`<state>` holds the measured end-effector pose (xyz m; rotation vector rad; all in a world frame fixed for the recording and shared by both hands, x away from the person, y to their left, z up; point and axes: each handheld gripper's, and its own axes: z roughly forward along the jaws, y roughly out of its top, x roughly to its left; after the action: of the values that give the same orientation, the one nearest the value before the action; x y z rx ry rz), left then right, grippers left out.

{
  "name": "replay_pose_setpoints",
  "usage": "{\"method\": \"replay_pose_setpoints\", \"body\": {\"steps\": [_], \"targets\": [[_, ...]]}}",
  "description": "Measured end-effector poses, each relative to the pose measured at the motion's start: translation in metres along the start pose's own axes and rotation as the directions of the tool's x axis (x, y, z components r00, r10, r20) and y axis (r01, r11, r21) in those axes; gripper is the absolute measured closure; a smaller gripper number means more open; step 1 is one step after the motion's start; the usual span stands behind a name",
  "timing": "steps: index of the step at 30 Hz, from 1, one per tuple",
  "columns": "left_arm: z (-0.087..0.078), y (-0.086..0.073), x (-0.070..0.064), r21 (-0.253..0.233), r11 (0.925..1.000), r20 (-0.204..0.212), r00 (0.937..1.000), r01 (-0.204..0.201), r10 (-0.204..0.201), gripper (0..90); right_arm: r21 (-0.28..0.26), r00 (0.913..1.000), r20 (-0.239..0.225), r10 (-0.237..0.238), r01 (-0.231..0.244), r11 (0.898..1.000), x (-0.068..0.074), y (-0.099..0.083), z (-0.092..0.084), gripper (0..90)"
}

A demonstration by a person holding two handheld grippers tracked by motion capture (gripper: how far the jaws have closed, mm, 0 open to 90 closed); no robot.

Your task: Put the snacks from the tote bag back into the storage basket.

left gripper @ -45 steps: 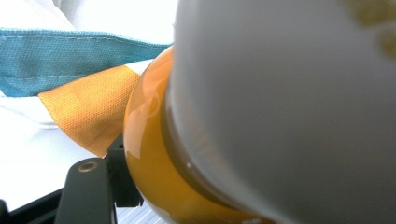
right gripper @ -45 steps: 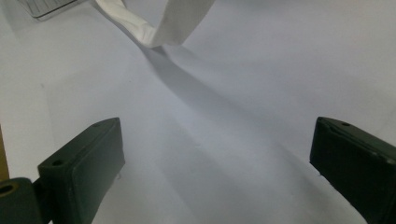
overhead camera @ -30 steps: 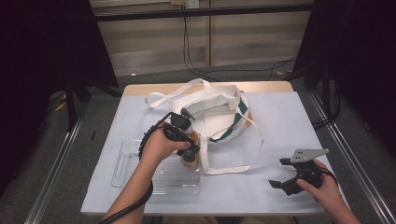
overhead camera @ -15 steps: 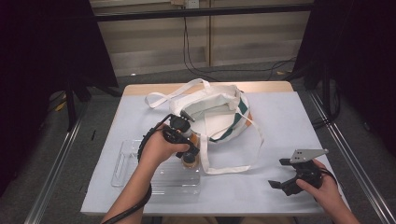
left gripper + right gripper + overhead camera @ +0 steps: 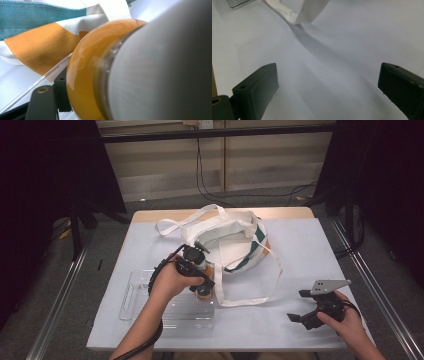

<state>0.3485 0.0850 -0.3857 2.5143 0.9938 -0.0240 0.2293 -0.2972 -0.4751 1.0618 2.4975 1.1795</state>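
The left claw (image 5: 204,287) sits just left of centre in the high view, at the far right corner of the clear tray (image 5: 131,296), with the small orange bottle (image 5: 203,290) between its jaws. The jaws have just been opening. In the left gripper view the orange bottle (image 5: 85,75) crowds the lens, its pale cap end nearest, and whether the pads press on it cannot be told at this range; the hold appears to be loosening. The bottle stands at the tray's corner, just beside the cloth tote bag (image 5: 235,242), whose long strap (image 5: 250,301) loops across the surface (image 5: 310,245) close to it.

Risks noted:
- If the bottle rests on the tray's rim rather than inside it, it may tip or roll onto the surface once let go.
- Withdrawal of the left claw could catch the strap or the bag's edge and drag the bottle over.
- A jaw brushing the bottle on the way out would knock it.

The right claw (image 5: 306,306) lies low at the lower right of the high view, jaws spread wide with nothing between them, and well apart from the bottle.
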Motion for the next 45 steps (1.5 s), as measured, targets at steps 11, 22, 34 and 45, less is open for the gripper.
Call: {"method": "replay_pose_setpoints", "body": {"steps": [11, 22, 34, 45], "targets": [[-0.002, -0.006, 0.005, -0.006, 1.0000, 0.001, 1.0000, 0.003, -0.003, 18.4, 0.003, 1.0000, 0.001, 0.003, -0.003, 1.000, 0.000, 0.000, 0.000, 2.4], [-0.003, -0.015, 0.009, -0.033, 0.9991, -0.002, 0.9997, 0.026, -0.026, 13.3, 0.003, 1.0000, 0.001, 0.002, -0.002, 1.000, 0.000, 0.000, 0.000, 2.4], [-0.007, -0.022, 0.009, -0.040, 0.9985, -0.006, 0.9992, 0.039, -0.039, 12.1, 0.004, 1.0000, 0.002, 0.002, -0.002, 1.000, 0.000, 0.000, 0.000, 2.4], [-0.009, -0.030, 0.010, -0.049, 0.9976, -0.006, 0.9988, 0.048, -0.049, 11.7, 0.005, 1.0000, -0.001, 0.004, -0.004, 1.000, 0.001, 0.000, 0.000, 2.4]]}}
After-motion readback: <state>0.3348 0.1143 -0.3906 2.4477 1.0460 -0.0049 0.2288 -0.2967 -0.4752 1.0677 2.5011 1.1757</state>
